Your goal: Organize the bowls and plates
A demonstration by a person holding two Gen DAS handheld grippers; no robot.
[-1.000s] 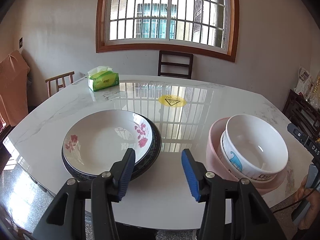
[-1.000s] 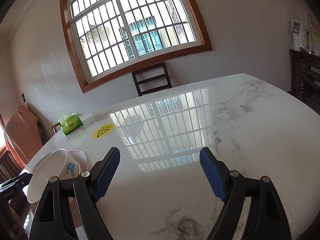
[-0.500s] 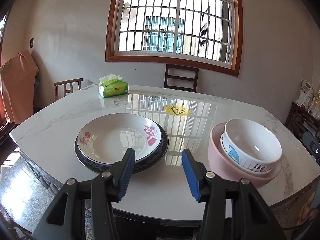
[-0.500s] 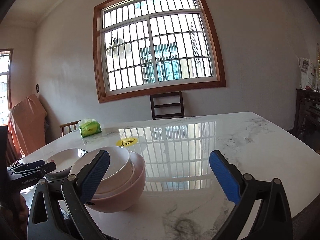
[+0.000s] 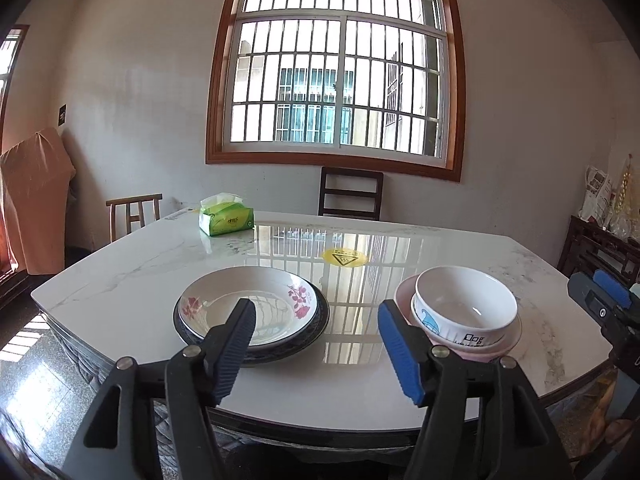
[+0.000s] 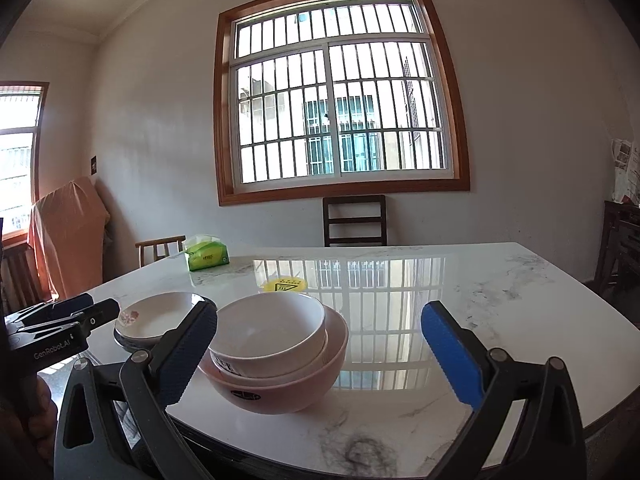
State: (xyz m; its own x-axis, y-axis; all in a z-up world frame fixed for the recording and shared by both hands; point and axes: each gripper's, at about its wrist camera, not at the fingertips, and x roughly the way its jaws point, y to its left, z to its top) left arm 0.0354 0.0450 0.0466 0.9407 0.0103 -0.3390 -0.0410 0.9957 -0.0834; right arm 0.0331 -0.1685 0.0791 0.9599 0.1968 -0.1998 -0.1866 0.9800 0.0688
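Task objects: a white ceramic plate with red flower prints (image 5: 248, 304) is sitting stacked on a dark-rimmed plate (image 5: 320, 322) toward the left of the near table edge. Beside it and apart from it, a white ceramic bowl with a blue motif (image 5: 466, 306) is nesting inside a larger pink bowl (image 6: 280, 388).

Grippers: the left gripper (image 5: 316, 346), black with blue ribbed pads, is hovering off the near table edge, tilted slightly downward and facing the gap between the plates and the bowls. Its jaws have just been opening and nothing is lying between them. The right gripper (image 6: 320, 352) is hovering near the bowl stack, its jaws released at their widest after just opening, gripping nothing; its left finger (image 6: 188, 356) is overlapping the bowls only in view.

Change: compared with a second ago, both cameras are sitting farther back from the table and more level, so more of the wall is showing, and the bowls are now filling the right view's centre.

Surroundings: a glossy white marble table (image 5: 132, 276) is reflecting a barred, wood-framed window (image 5: 340, 80). A green tissue pack (image 5: 226, 220) and a yellow round sticker (image 5: 345, 257) are lying farther back, with a dark wooden chair (image 5: 350, 194) standing behind.
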